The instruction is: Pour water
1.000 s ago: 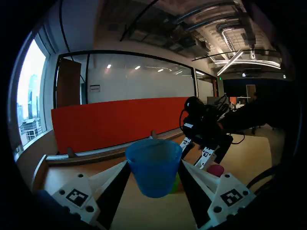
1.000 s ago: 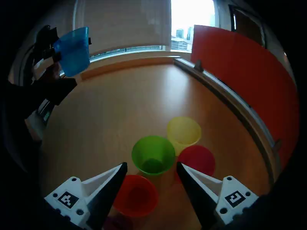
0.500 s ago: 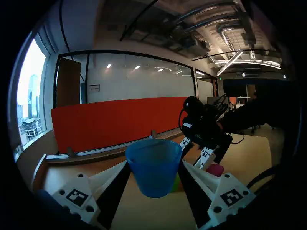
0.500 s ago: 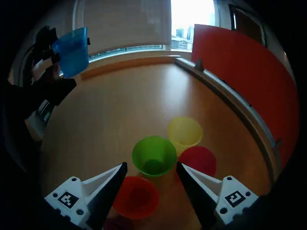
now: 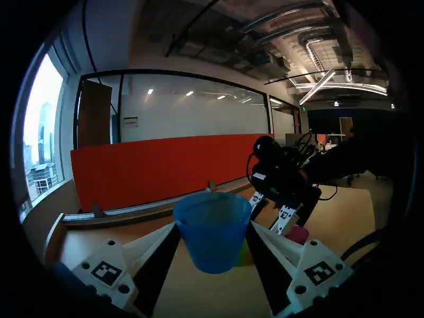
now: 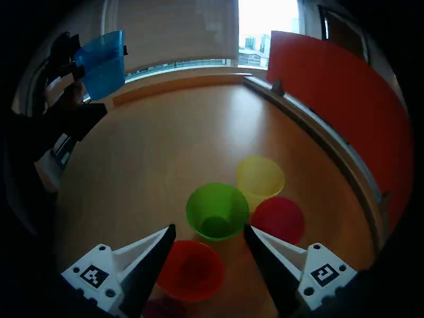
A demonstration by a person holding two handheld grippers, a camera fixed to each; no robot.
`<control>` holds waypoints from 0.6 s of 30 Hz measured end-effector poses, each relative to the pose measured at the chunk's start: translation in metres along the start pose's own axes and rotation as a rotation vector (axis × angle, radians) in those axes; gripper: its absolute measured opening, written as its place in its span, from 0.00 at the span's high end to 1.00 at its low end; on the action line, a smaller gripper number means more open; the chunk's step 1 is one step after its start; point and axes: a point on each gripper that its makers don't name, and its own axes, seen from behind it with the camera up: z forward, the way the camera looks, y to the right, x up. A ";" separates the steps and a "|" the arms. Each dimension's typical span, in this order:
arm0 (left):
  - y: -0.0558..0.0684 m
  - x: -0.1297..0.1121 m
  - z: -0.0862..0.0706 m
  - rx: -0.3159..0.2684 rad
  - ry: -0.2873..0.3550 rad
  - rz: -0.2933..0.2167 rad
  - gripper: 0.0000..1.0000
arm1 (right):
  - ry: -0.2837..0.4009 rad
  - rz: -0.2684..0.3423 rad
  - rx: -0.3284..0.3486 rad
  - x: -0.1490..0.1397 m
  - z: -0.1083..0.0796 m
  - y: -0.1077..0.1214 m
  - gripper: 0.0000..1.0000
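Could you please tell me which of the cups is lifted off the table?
The blue cup, gripped in the left tool; the green cup, yellow cup, dark red cup and orange-red cup stand on the table.

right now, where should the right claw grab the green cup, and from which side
Probably pinch the green cup by its rim on its free side, right claw from above: it stands upright, open, with the yellow cup and red cup crowding the other side.

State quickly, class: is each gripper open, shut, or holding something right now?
Left gripper: jaws shut on the translucent blue plastic cup.
Right gripper: jaws open, holding nothing.
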 end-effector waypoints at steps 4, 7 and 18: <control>-0.001 -0.001 0.000 0.002 -0.001 0.000 0.18 | -0.001 0.003 0.000 0.001 0.002 0.001 0.01; -0.001 -0.002 0.000 0.002 -0.002 0.000 0.18 | -0.002 0.003 -0.001 0.003 0.004 0.002 0.01; 0.000 0.000 0.000 -0.004 -0.001 0.004 0.18 | -0.034 -0.004 -0.001 0.004 0.006 0.005 0.01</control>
